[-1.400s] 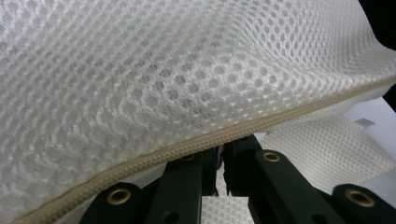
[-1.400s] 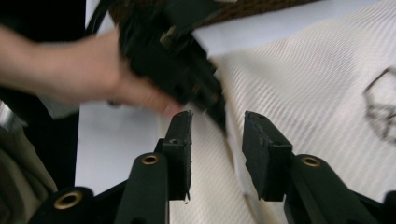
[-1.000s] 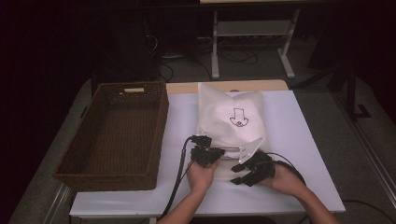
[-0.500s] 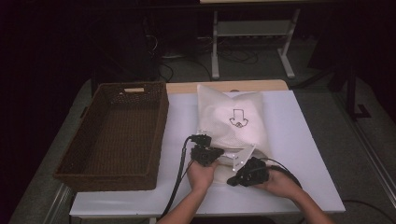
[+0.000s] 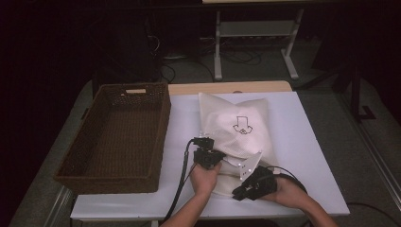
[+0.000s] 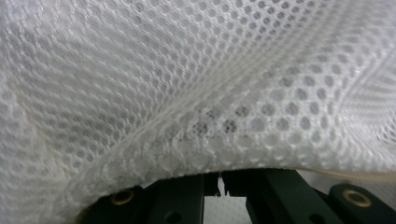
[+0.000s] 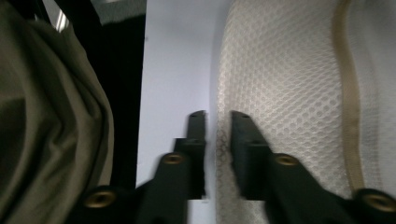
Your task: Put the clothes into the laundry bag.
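In the high view we see a dim room: only the white surface [image 5: 293,137] is lit, from above, and the surroundings fall into near black. The left gripper view is bright and soft, its mesh [image 6: 196,84] blurring toward the edges. The right gripper view is smeared and unfocused.

White table [image 5: 302,142] carries a wicker basket [image 5: 118,137] and mesh bag [image 5: 236,127].

White mesh bag [image 6: 196,84] drapes over the nearly closed fingers [image 6: 180,200]
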Motion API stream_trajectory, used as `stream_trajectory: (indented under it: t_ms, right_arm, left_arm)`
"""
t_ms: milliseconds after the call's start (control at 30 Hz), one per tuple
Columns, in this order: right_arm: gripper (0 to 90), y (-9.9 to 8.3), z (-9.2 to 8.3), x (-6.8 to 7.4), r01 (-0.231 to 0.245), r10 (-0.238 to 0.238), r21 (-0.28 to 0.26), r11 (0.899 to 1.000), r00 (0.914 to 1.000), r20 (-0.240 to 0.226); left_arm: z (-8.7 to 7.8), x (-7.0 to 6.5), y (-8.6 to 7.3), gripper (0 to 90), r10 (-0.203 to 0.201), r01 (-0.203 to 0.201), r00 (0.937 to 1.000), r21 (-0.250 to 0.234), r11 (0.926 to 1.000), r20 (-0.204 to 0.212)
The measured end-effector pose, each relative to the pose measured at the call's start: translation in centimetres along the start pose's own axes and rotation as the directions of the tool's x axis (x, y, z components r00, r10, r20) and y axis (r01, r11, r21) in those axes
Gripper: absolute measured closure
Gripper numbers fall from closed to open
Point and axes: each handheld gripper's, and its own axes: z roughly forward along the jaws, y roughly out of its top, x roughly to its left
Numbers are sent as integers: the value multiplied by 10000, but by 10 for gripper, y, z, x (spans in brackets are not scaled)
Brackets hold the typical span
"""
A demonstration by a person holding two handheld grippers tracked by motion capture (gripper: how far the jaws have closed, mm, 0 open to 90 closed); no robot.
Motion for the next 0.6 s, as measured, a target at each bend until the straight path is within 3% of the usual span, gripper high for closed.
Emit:
stream_trajectory:
  t_ms: [33,100,267,433,600]
  right_arm:
    - [668,1,-4,0,-128,129,-140,9998,9999,95]
    - [663,5,-14,-2,-347,349,-398,9986,9994,58]
    - [654,17,-52,-6,-320,408,-1166,9927,9964,745]
    - [687,24,-88,-17,-524,852,-1898,9804,9819,1691]
    - [684,26,-109,-30,-779,1303,-2390,9679,9685,2121]
  left_arm:
    - [-2,0,-1,852,8,-8,10000,8,10000,58]
    - [-5,0,-4,841,200,-203,9996,145,9997,180]
    - [-16,-4,-11,787,433,-449,9980,353,9984,450]
    - [-27,-4,-14,724,621,-643,9967,411,9971,519]
    - [-39,-2,-19,688,654,-685,9960,507,9964,613]
